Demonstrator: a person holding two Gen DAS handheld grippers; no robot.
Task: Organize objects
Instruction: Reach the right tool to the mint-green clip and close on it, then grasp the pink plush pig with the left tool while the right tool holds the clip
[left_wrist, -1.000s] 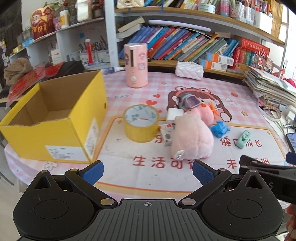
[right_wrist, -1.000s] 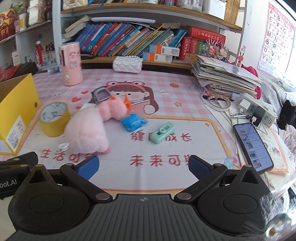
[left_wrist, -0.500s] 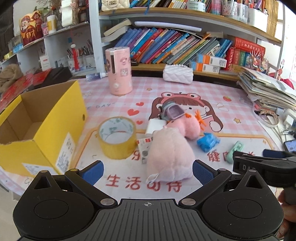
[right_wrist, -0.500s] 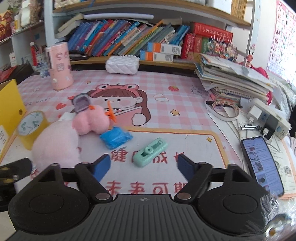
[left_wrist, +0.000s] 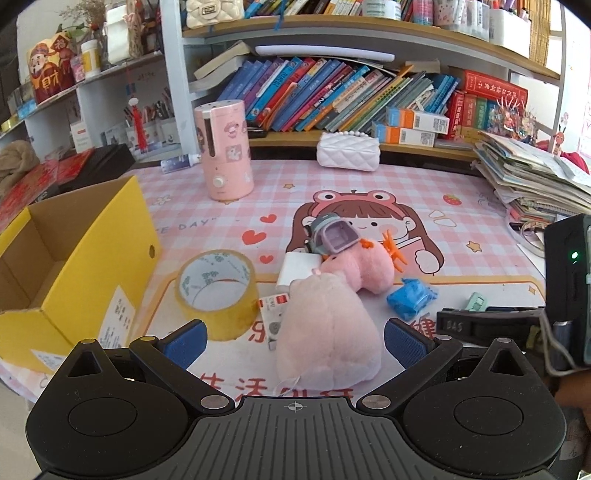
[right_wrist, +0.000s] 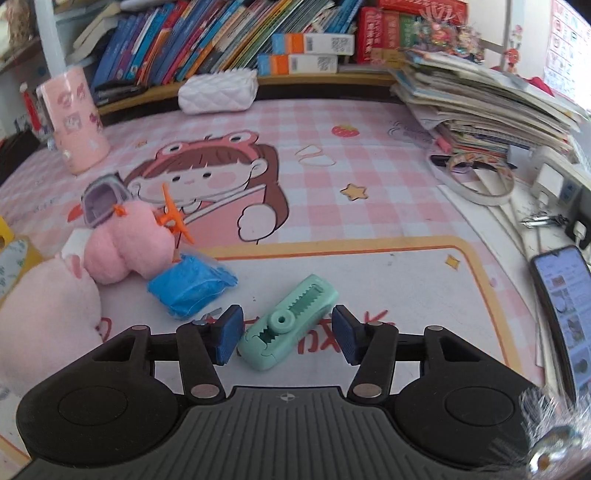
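On the pink mat lies a mint green toothed clip, small at the right in the left wrist view. My right gripper is low over it, and its jaws are closing with the clip between them. The right pad stands clear of the clip. My left gripper is open, with a big pink plush lying ahead between its fingers, untouched. Around the plush are a smaller pink plush, a blue packet, a white block, a tape roll and an open yellow box.
A pink cylinder appliance and a white quilted purse stand at the back by the bookshelf. A pile of papers fills the right side. A phone lies at the right table edge.
My right gripper has come forward and down over the green clip, and its jaws have narrowed around it. My left gripper has shifted sideways, so the big plush now lies centred ahead.
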